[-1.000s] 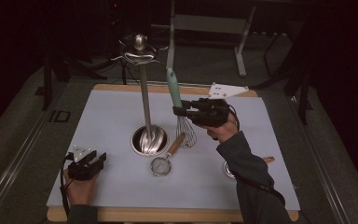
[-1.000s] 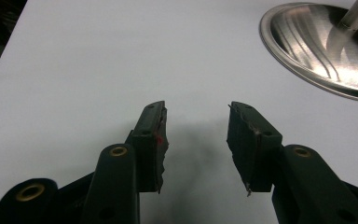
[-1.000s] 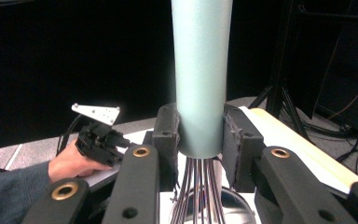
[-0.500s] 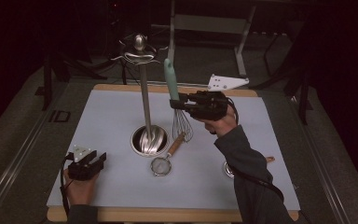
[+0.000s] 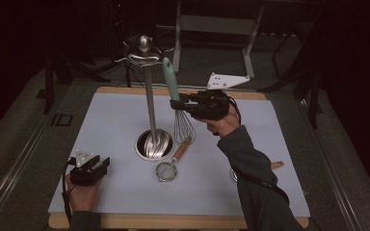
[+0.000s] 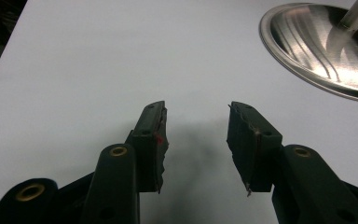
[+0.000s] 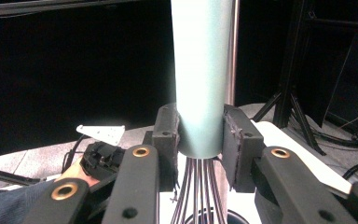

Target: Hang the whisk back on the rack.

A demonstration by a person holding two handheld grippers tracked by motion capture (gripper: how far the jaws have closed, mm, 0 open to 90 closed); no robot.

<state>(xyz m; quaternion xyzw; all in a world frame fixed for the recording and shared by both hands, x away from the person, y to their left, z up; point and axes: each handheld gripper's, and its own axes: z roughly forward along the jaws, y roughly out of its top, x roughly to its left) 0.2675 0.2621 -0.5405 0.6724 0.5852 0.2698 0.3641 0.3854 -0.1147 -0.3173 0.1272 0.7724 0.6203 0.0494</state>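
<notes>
A whisk with a teal handle [image 5: 170, 79] hangs upright in the air, wires [image 5: 183, 126] down, just right of a steel utensil stand [image 5: 150, 103]. My right gripper [image 5: 179, 102] is shut on the handle's lower end; in the right gripper view both pads press the teal handle [image 7: 199, 70] just above the wires. The stand's hooked top [image 5: 143, 52] is a little left of the handle's tip. My left gripper [image 5: 104, 164] rests on the mat at the near left, open with nothing between its jaws [image 6: 196, 135].
A small strainer [image 5: 165, 171] with a wooden handle lies in front of the stand's round base [image 5: 154, 144] [image 6: 326, 46]. Another wooden-handled utensil [image 5: 276, 165] lies partly hidden under the right forearm. The light mat [image 5: 111, 115] covers the table; dark frames and cables stand behind.
The right gripper has lifted the whisk slightly and carried it left, so the handle's tip is nearer the stand's top. The left gripper has stayed put.
</notes>
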